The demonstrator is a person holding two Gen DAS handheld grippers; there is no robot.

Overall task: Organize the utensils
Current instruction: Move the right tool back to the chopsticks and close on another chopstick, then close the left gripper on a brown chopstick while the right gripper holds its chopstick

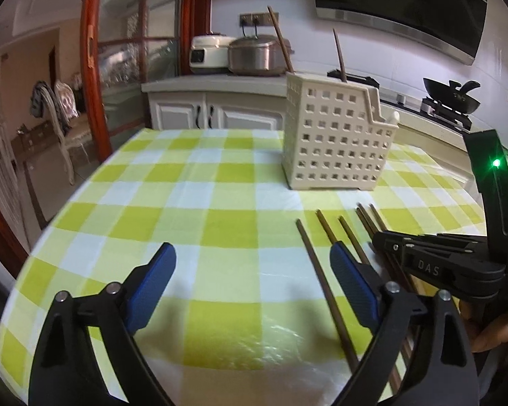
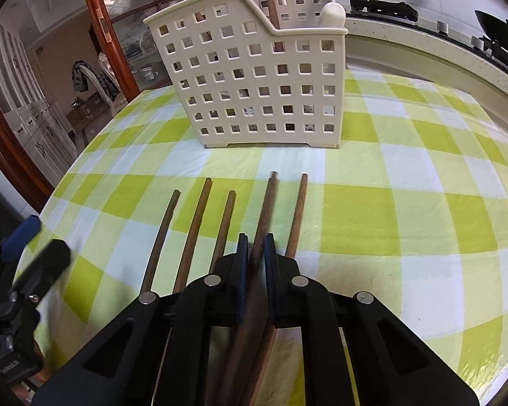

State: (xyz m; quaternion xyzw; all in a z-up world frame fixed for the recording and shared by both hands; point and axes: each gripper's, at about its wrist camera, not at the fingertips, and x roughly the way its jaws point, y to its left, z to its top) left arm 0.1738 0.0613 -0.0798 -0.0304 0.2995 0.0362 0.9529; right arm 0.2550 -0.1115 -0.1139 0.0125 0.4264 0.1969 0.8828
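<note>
Several brown wooden chopsticks (image 2: 193, 233) lie side by side on the green-checked tablecloth (image 2: 389, 203), pointing toward a cream perforated utensil basket (image 2: 254, 77). My right gripper (image 2: 256, 240) is shut on one chopstick (image 2: 267, 203), second from the right, with its blue pads pressed on both sides. Two chopsticks (image 2: 271, 0) and a white handle (image 2: 333, 13) stand in the basket. My left gripper (image 1: 254, 270) is open above the cloth, left of the row. The leftmost chopstick (image 1: 316, 270) lies just inside its right finger, untouched. The right gripper (image 1: 381, 242) sits over the chopsticks.
The basket (image 1: 335, 135) stands at the far side of the table. Behind it a counter holds a rice cooker (image 1: 208, 54), a steel pot (image 1: 257, 55) and a wok on a stove (image 1: 453, 96). A red-framed glass door (image 1: 94, 67) is at left. A hand (image 1: 498, 331) holds the right gripper.
</note>
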